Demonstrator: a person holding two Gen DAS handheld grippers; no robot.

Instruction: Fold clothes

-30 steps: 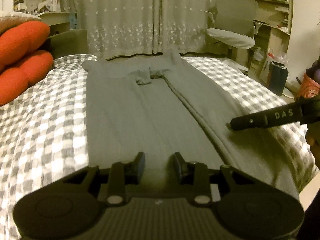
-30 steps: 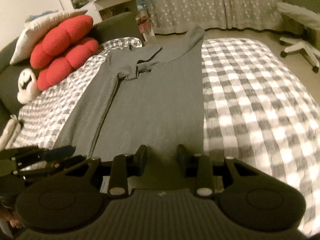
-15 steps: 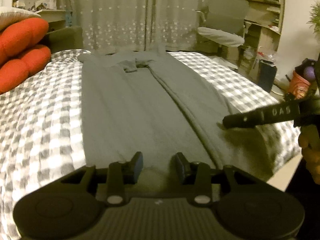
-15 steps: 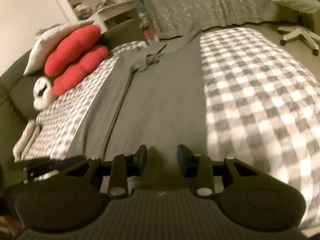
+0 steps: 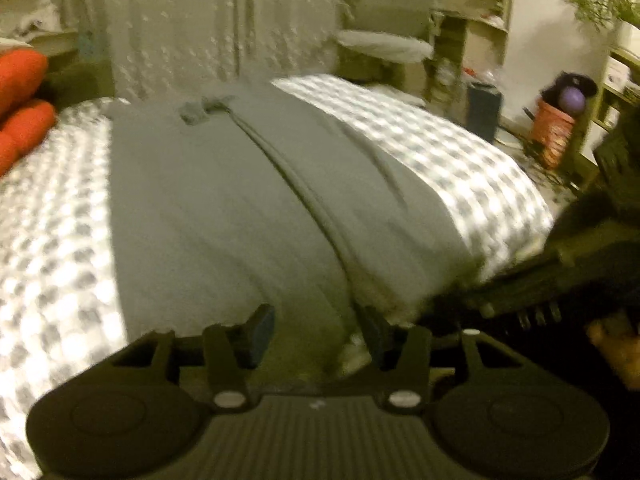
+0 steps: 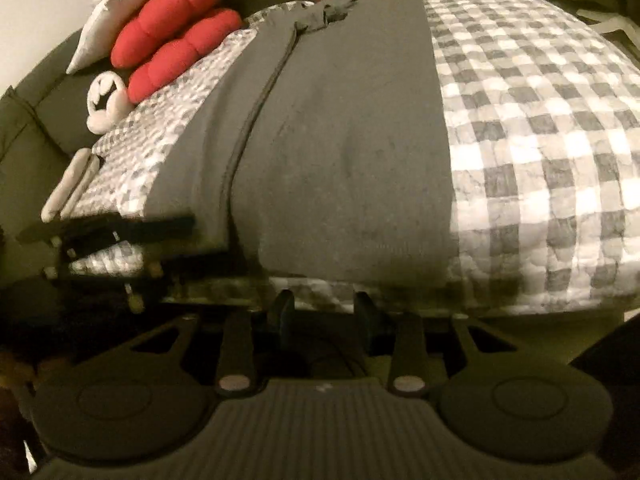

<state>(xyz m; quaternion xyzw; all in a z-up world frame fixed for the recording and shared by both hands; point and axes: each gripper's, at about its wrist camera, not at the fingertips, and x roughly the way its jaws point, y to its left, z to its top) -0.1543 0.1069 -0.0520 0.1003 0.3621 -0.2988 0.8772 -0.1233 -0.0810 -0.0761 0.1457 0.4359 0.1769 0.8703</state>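
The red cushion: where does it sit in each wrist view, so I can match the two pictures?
Left wrist view: red cushion at the far left edge, partly cut off, beside the checked bedcover.
Right wrist view: red cushion at upper left, against a white pillow.
Shared landmark: the grey garment, laid lengthwise down the bed.
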